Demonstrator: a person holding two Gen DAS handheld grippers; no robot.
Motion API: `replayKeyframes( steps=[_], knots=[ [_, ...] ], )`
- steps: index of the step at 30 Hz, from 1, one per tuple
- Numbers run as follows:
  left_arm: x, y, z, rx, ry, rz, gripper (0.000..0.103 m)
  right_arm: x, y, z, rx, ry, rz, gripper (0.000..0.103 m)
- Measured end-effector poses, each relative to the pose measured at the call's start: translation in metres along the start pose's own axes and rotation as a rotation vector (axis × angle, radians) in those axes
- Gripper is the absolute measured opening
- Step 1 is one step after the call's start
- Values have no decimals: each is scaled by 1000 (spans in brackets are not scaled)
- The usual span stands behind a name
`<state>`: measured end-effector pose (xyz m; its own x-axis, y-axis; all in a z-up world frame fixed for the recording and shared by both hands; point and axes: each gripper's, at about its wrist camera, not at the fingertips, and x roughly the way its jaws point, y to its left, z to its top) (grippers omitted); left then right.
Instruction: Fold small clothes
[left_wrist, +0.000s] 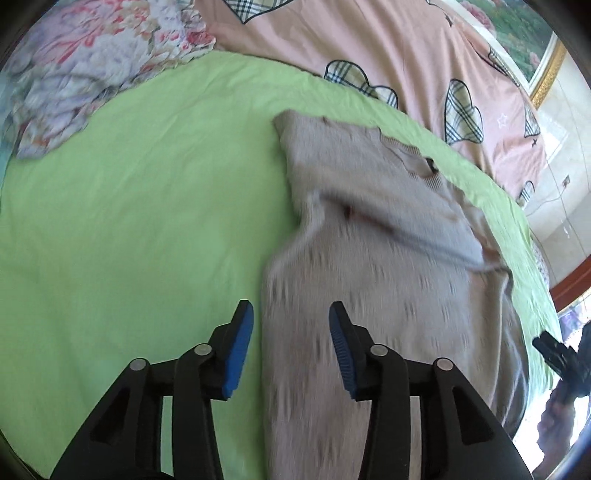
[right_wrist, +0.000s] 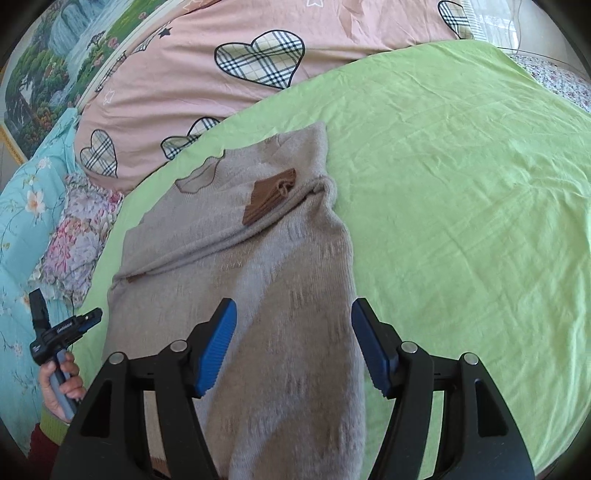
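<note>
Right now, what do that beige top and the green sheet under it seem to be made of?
The beige top looks like soft knitted yarn, wool or acrylic: matte, fuzzy, with ribbed edges and a brown knit patch. The green sheet looks like thin woven cotton or a blend: smooth, matte, finely creased.

Beige knit garment (left_wrist: 369, 229) lying on a green sheet (left_wrist: 147, 221).

The left gripper (left_wrist: 291, 314) hangs above the garment's near left edge, blue pads (left_wrist: 240, 350) apart with nothing pinched between them. Behind the sheet lie a pink quilt with plaid hearts (left_wrist: 388, 48) and floral bedding (left_wrist: 81, 66). The right gripper (left_wrist: 561, 358) shows at the right edge, blurred.
</note>
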<state>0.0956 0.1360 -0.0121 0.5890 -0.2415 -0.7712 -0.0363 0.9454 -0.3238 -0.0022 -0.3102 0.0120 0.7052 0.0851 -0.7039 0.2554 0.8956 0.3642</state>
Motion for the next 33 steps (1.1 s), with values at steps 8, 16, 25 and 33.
replayKeyframes(
  steps=[8, 16, 25, 33],
  knots=[
    [-33, 5, -87, 22, 91, -84, 55, -21, -12, -45, -18, 58, 25, 66],
    [-54, 2, -147, 29, 136, -191, 62, -37, -21, -89, -43, 121, 103, 66],
    [-46, -16, -165, 56, 151, -267, 59, -29, -10, -120, -100, 180, 315, 62],
    [-38, -6, -165, 28, 162, -355, 39, -24, -33, -134, -22, 173, 363, 19]
  ],
)
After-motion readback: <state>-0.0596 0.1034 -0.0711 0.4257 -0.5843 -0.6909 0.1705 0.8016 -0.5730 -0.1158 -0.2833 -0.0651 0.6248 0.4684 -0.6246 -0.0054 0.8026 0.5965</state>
